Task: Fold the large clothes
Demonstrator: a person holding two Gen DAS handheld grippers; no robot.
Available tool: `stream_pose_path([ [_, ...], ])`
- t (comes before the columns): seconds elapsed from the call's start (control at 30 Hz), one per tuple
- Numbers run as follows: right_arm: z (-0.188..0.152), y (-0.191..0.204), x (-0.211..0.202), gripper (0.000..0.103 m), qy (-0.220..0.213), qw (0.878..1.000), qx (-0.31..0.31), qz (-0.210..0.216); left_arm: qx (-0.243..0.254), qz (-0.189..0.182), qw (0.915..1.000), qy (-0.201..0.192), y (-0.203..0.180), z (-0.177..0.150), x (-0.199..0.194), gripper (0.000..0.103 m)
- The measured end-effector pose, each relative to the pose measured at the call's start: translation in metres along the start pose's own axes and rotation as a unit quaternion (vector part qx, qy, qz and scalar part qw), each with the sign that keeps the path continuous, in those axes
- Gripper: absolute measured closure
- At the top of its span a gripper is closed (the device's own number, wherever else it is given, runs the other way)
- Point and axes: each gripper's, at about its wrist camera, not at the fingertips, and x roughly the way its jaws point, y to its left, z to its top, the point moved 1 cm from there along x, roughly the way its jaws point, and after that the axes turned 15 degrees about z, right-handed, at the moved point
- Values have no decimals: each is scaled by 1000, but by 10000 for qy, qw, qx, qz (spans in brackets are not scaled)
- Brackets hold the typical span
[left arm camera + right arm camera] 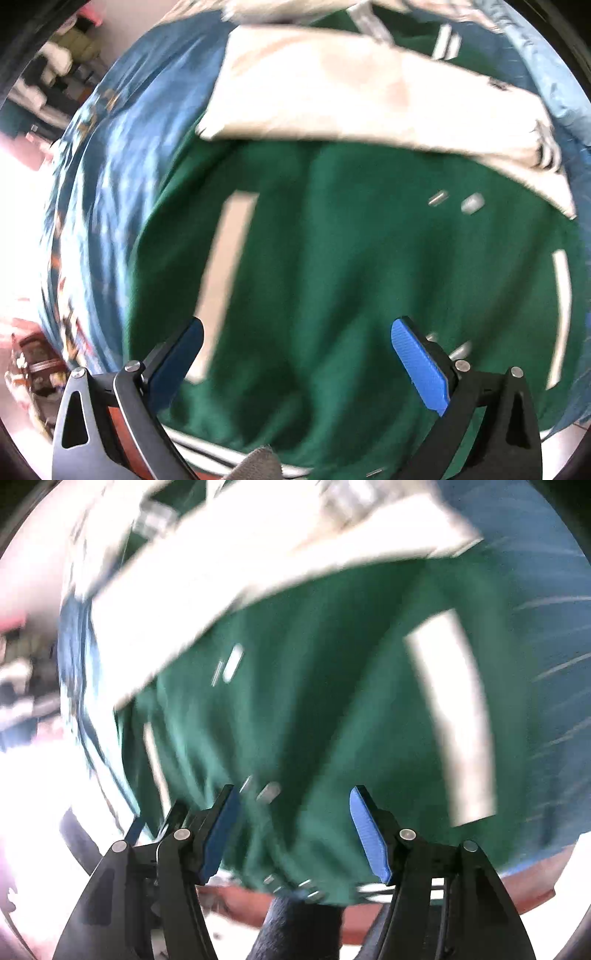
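Blue bedsheet (pixel 122 155) carries a green jacket (pixel 332 258) with a cream sleeve (pixel 332 92) across it; left tool (pixel 295 354) and right tool (pixel 293 827) both hang open, gripping nothing.

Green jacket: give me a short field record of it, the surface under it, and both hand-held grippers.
garment: green jacket, spread flat, white sleeve folded across its upper part
surface: blue bedspread
left hand-held gripper: open, empty, above the jacket
right hand-held gripper: open, empty, above the jacket
image quality: both views motion-blurred
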Motion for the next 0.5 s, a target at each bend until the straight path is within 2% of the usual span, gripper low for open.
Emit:
stream_pose_path([
  [0.07,39,-27,-36,38,-374,9988,-1,-323,51,48,9998,-195,-27,16,-6,0],
  [0.1,47,-48,-58,38,-435,9982,-16,-418,88,118,9994,-307,-47,25,-6,0],
  [0.13,72,-67,-69,38,-529,9971,-63,-535,147,206,9989,-390,-57,31,-3,0],
  [0.17,74,-84,-73,39,-521,9970,-98,-560,256,430,9976,-486,-71,36,3,0],
  [0.2,98,-102,-75,40,-512,9965,-157,-642,399,750,9949,-542,-89,40,12,0],
  [0.27,119,-99,-28,41,-374,9967,-330,-646,606,1090,9914,-407,-109,43,35,0],
  [0.4,168,-125,28,43,295,9963,-736,-321,291,1245,9911,-377,-109,39,42,0],
  [0.43,170,-130,44,47,503,9955,-793,-146,237,1277,9907,-395,-108,37,42,0],
  [0.5,167,-132,62,73,732,9926,-959,-136,189,1353,9897,-422,-109,36,42,0],
])
